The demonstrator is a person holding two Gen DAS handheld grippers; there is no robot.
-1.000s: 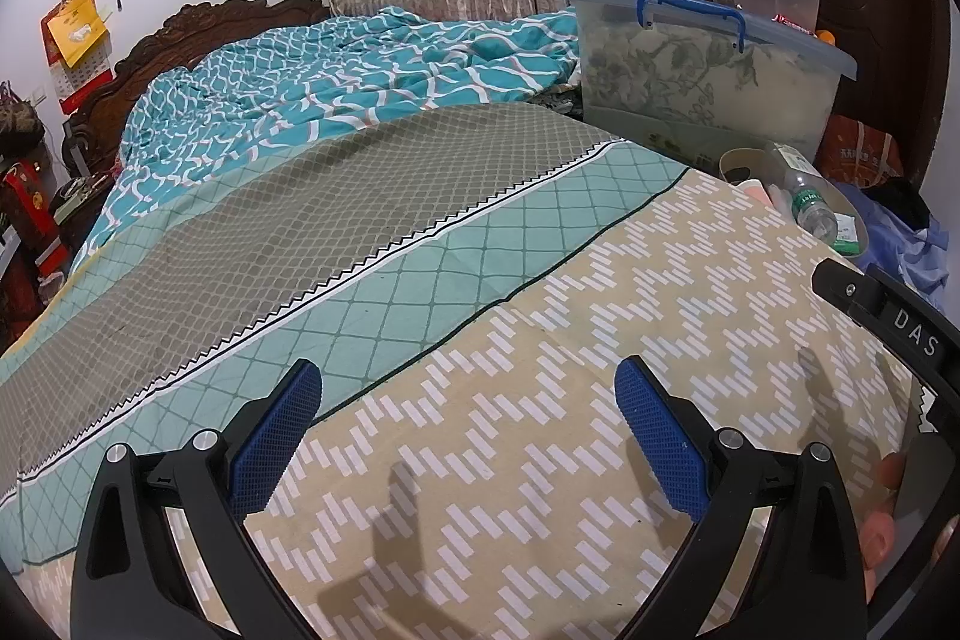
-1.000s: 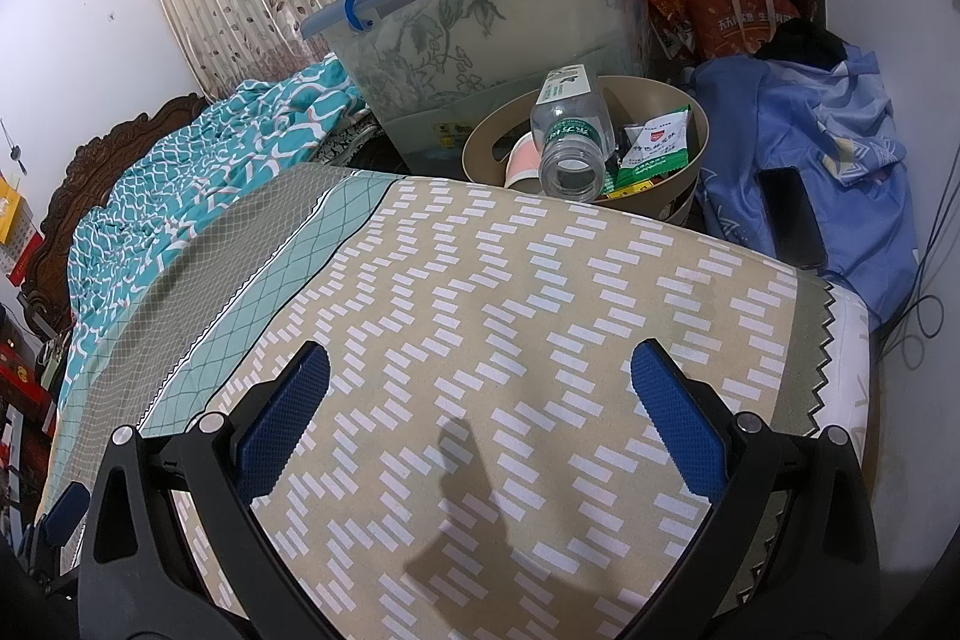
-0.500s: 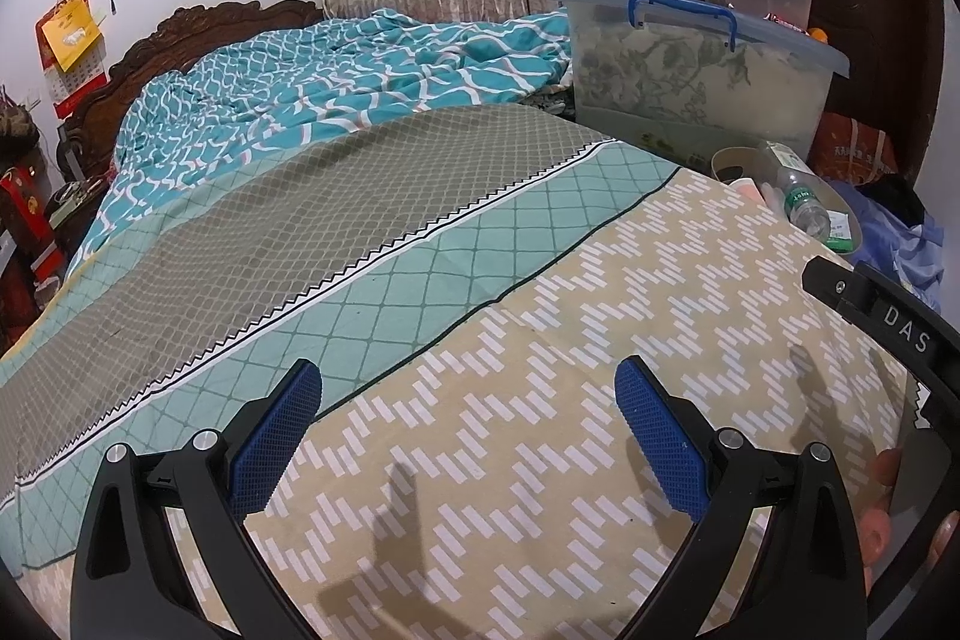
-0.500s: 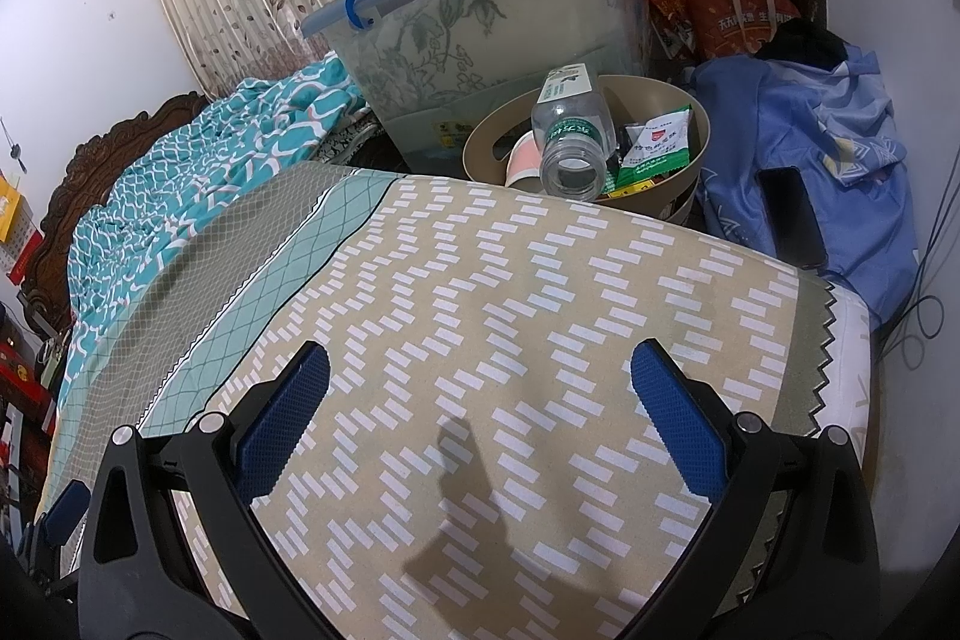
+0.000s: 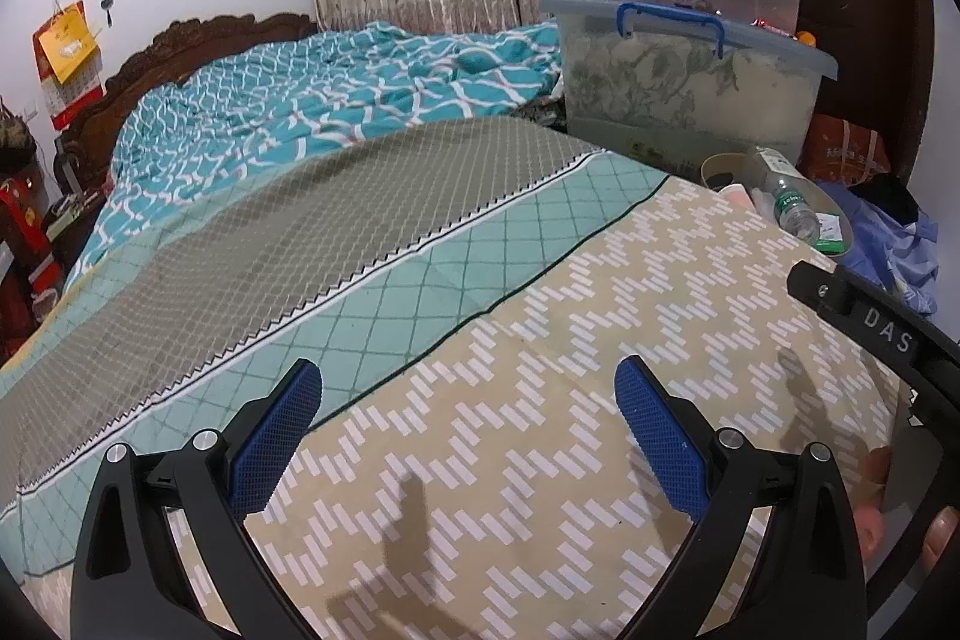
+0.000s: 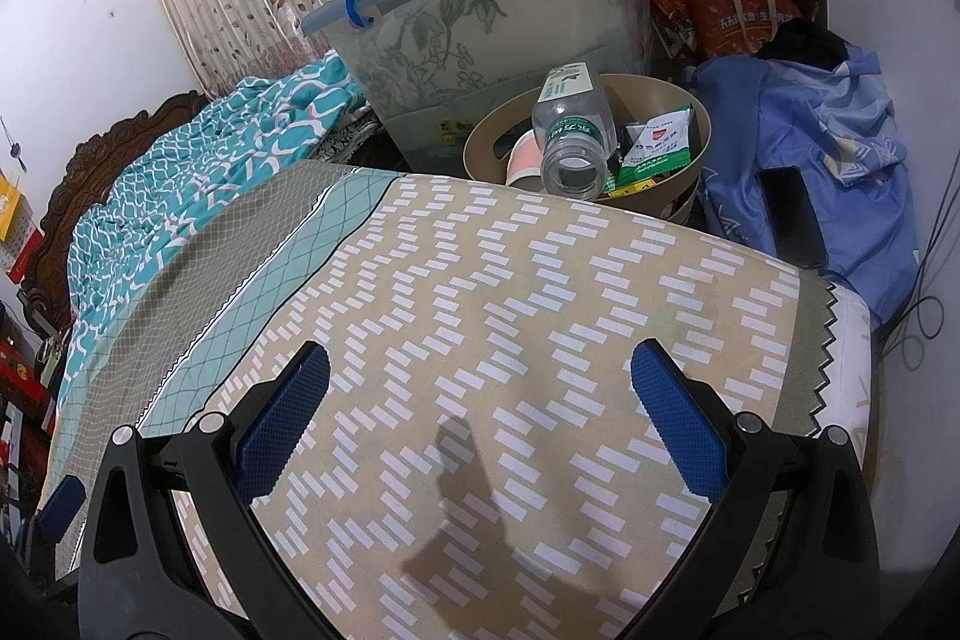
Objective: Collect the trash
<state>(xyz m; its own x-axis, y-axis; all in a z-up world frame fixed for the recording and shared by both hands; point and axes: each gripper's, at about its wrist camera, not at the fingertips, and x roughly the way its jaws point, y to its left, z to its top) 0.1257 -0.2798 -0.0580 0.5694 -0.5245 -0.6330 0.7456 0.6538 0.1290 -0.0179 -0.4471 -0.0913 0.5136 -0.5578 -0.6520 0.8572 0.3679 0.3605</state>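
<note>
A tan round bin [image 6: 701,142] stands beyond the far edge of the bed. It holds an empty clear plastic bottle [image 6: 573,136], a pink cup [image 6: 523,160] and a white-green packet [image 6: 655,142]. The bin also shows in the left wrist view [image 5: 720,166], with the bottle [image 5: 789,202]. My right gripper [image 6: 480,418] is open and empty above the patterned bedspread [image 6: 480,292]. My left gripper [image 5: 468,430] is open and empty above the same bedspread [image 5: 540,340]. No loose trash shows on the bedspread.
A clear storage box with blue handle [image 6: 480,34] stands behind the bin, another box on top. Blue clothing [image 6: 828,142] with a black phone [image 6: 792,214] lies to the right. A teal quilt [image 5: 336,100] is bunched at the headboard.
The left wrist view has shifted slightly, showing more of the wall and curtain. The right gripper has not moved. Both stay open.
</note>
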